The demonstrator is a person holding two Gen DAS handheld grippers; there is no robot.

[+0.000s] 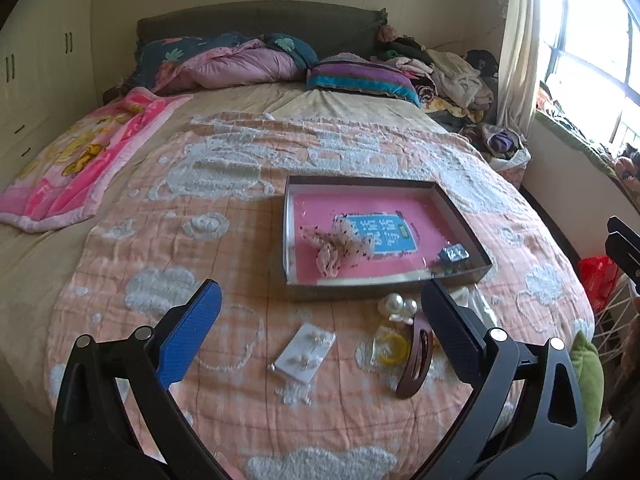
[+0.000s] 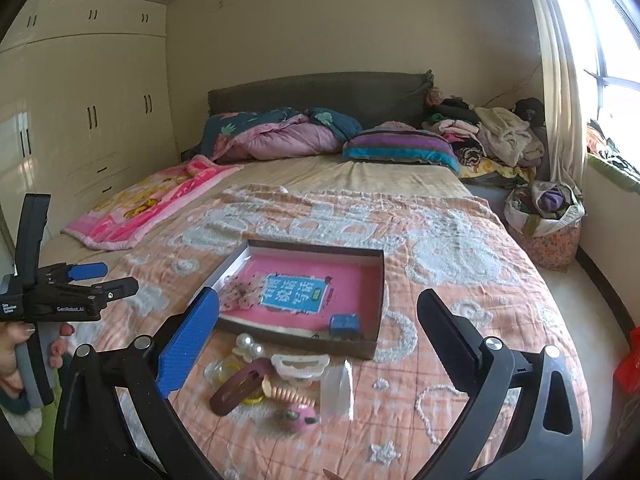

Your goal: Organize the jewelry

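Observation:
A shallow box (image 1: 384, 286) (image 2: 374, 300) with a pink floor lies on the bed. In it are a frilly dotted hair piece (image 1: 340, 246) (image 2: 240, 294) and a small blue block (image 1: 453, 256) (image 2: 344, 325). In front of it lie a pearl piece (image 1: 398, 306) (image 2: 249, 345), a brown hair clip (image 1: 416, 360) (image 2: 236, 392), a yellow ring (image 1: 392, 348), a white earring card (image 1: 306, 354), a white claw clip (image 2: 300, 365) and a pink clip (image 2: 302, 416). My left gripper (image 1: 320, 312) (image 2: 96, 278) is open and empty above the card. My right gripper (image 2: 316, 320) is open and empty above the loose pieces.
The orange patterned blanket (image 1: 240, 240) covers the bed. Pillows and a pink quilt (image 1: 240, 64) lie at the headboard, a clothes pile (image 1: 452, 76) at the far right. A wardrobe (image 2: 80, 120) stands left, a window and curtain (image 2: 560, 80) right, a fabric basket (image 2: 548, 220) beside the bed.

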